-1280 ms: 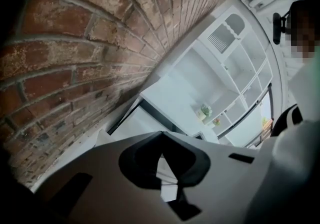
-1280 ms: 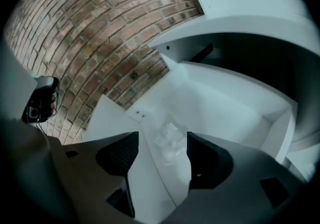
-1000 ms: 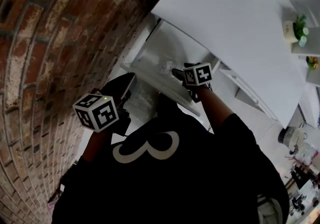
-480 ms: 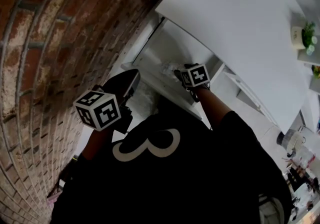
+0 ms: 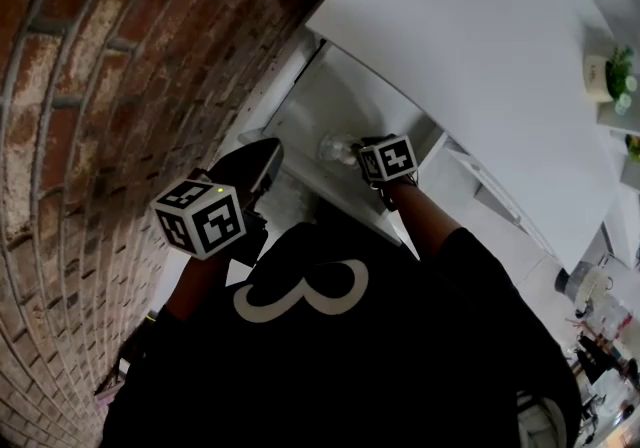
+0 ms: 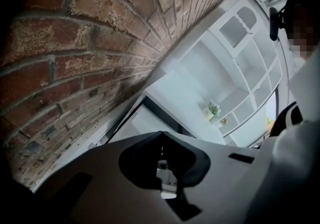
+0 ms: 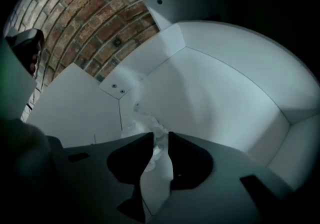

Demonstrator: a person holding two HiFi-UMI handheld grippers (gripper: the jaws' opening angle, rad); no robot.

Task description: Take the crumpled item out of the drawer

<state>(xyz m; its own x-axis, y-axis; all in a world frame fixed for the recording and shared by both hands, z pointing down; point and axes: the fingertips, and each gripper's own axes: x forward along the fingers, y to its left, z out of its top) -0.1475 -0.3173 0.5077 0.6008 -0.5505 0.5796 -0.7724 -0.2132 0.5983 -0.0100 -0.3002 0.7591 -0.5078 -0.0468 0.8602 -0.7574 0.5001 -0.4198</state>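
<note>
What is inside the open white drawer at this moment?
A crumpled white item, pinched between the jaws of the right claw. Nothing else shows on the visible floor of the drawer; the part beneath the claw's body is covered.

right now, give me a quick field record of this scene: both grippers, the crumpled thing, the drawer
right gripper: reaching into the drawer, jaws closed on the crumpled item
left gripper: jaws together, nothing between them, held outside the drawer near the brick wall
crumpled item: white, pinched at the tips of the right jaws, low inside the drawer
drawer: white, pulled open
task stage: item gripped, not yet out of the drawer
</note>
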